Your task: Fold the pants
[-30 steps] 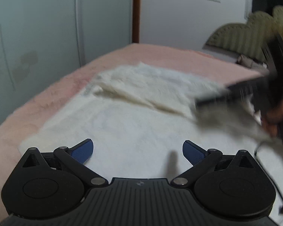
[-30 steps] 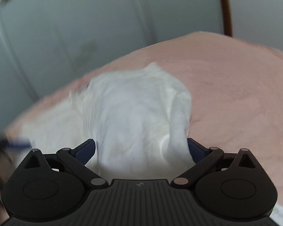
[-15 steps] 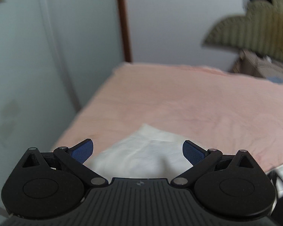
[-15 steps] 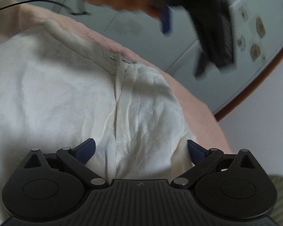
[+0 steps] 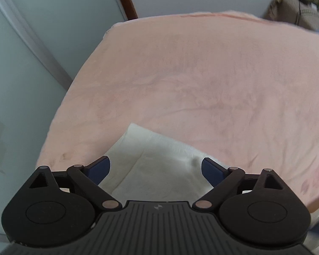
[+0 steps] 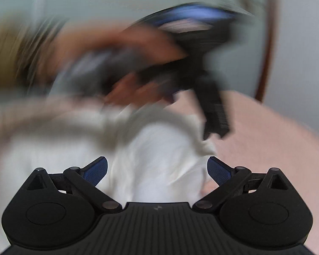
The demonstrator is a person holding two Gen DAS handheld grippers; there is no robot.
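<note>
Since a second earlier, the left gripper (image 5: 156, 167) had swung away from the middle of the spread cloth to one end of it, so that its camera now looked down over mostly bare pink bed cover (image 5: 202, 74). Only a corner of the white pants (image 5: 159, 161) showed in that view, lying flat near the bed's left edge, short of the far corner. That corner of cloth sat directly between and below the blue fingertips (image 5: 98, 169), which did not press on it; the jaws stood wide and were closing slightly.

From the right wrist, the right gripper (image 6: 157, 170) also had its jaws wide, with white fabric under the gap and nothing clamped. Beyond it the picture was badly smeared: the person's left hand (image 6: 125, 68) appeared to carry its black tool down toward the far end of the pants, near the bed's edge.
</note>
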